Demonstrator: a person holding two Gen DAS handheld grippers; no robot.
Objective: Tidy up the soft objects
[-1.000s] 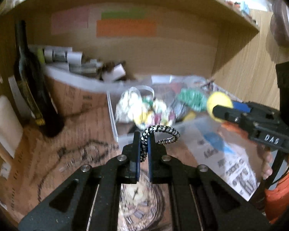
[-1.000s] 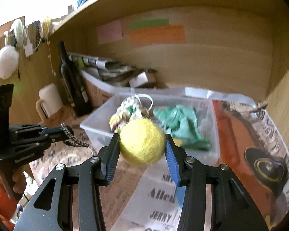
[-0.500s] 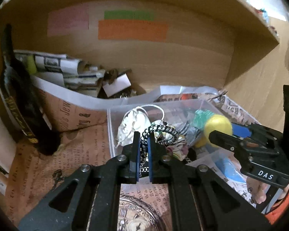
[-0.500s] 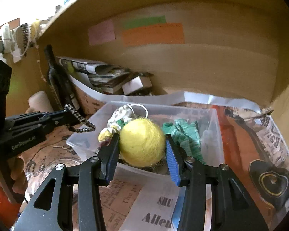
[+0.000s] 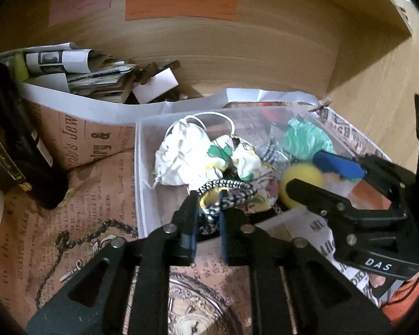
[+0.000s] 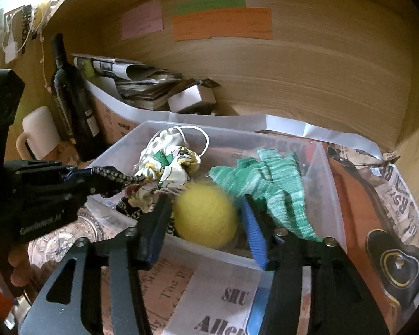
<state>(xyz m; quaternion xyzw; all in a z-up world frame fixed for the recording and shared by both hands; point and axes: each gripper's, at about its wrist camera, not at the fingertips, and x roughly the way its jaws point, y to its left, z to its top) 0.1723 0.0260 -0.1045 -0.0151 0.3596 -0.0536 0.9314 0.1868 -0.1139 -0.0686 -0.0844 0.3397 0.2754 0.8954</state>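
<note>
Left claw [image 5: 207,195] ajar, right claw [image 6: 202,212] released ball [image 6: 205,219]

Fuzzy matt yellow ball [image 6: 205,219]; knit green cloth [image 6: 276,184]; translucent smooth plastic bin [image 6: 331,195]; braided black-white cord [image 5: 226,188]; matt wood wall [image 6: 293,83]; printed paper liner [image 5: 78,223]; glossy bottle [image 6: 72,97].

Black hand-held gripper [image 5: 207,212] frames — blue pads [image 6: 254,231], silver screws, white "DAS" lettering

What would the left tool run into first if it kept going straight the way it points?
Probably the floral fabric bundle in the clear bin, right ahead of the left tool and its black-and-white cord; depth is uncertain.
</note>
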